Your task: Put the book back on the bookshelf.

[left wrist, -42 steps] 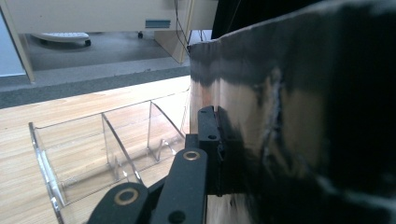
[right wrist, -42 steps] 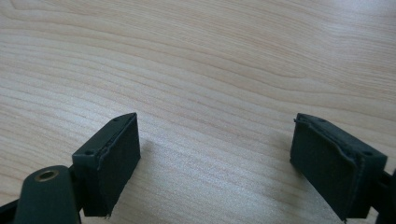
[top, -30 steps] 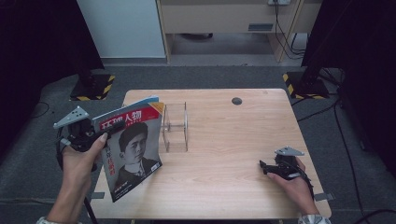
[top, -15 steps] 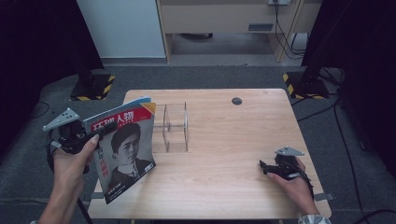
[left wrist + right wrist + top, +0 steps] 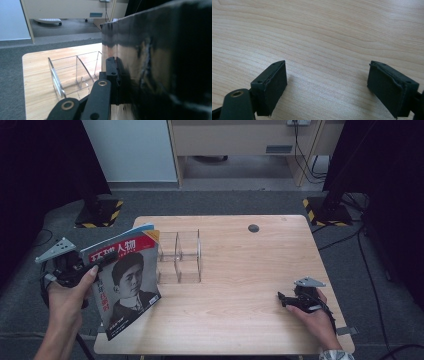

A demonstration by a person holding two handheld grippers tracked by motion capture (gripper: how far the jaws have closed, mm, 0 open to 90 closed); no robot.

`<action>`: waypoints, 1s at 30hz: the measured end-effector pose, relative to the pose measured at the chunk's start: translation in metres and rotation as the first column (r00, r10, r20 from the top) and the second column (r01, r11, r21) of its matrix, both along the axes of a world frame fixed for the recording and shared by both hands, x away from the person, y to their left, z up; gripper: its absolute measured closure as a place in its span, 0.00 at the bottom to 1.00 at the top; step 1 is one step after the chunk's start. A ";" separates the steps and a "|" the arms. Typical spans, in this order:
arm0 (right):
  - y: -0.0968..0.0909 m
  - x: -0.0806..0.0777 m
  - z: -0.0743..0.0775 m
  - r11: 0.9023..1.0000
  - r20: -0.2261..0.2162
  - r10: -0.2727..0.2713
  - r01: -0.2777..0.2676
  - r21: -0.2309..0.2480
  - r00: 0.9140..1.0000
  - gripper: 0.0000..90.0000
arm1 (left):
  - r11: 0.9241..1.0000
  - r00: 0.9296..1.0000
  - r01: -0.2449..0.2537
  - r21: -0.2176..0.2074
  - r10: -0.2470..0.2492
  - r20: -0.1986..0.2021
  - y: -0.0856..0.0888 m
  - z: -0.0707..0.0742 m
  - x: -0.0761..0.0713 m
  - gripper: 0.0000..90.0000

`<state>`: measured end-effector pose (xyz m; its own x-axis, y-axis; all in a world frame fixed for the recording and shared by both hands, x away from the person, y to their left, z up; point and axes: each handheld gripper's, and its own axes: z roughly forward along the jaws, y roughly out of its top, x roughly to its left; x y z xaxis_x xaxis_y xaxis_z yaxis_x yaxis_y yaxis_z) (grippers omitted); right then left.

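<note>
Left gripper clamped on the spine-side edge of a glossy red-and-white portrait-cover magazine, held upright over the light wooden table's near-left corner, just beside a clear acrylic divided file holder. Magazine looks light, floppy and slick (likely to sag or slide); a hold near the spine suits it best. Right gripper rests on the tabletop well apart, jaws wide, nothing between them.

Left gripper: black body, grey three-cornered plate on top, brass-ringed rivets along its links. Right gripper: black, rectangular pads, same grey plate.
</note>
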<state>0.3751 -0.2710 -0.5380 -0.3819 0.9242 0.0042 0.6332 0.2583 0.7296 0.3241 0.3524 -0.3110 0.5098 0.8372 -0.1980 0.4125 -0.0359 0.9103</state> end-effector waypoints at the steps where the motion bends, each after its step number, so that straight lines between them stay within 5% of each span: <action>1: 0.000 0.000 0.000 1.000 0.000 0.000 0.000 0.000 1.000 0.18 | 1.000 1.000 0.000 0.000 0.000 0.000 0.000 0.000 0.000 0.96; 21: 0.000 0.000 0.000 1.000 0.003 0.000 0.000 0.002 1.000 0.18 | 0.998 0.998 -0.056 0.003 0.056 0.006 0.020 0.005 0.001 0.96; 30: 0.000 0.000 0.000 1.000 0.003 0.000 0.000 0.002 1.000 0.18 | 0.994 0.994 -0.111 -0.006 0.111 0.004 0.029 -0.002 0.016 0.96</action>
<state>0.3754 -0.2707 -0.5382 -0.3823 0.9240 0.0052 0.6312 0.2571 0.7318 0.3403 0.3818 -0.3131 0.4142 0.8878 -0.2009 0.4099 0.0151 0.9120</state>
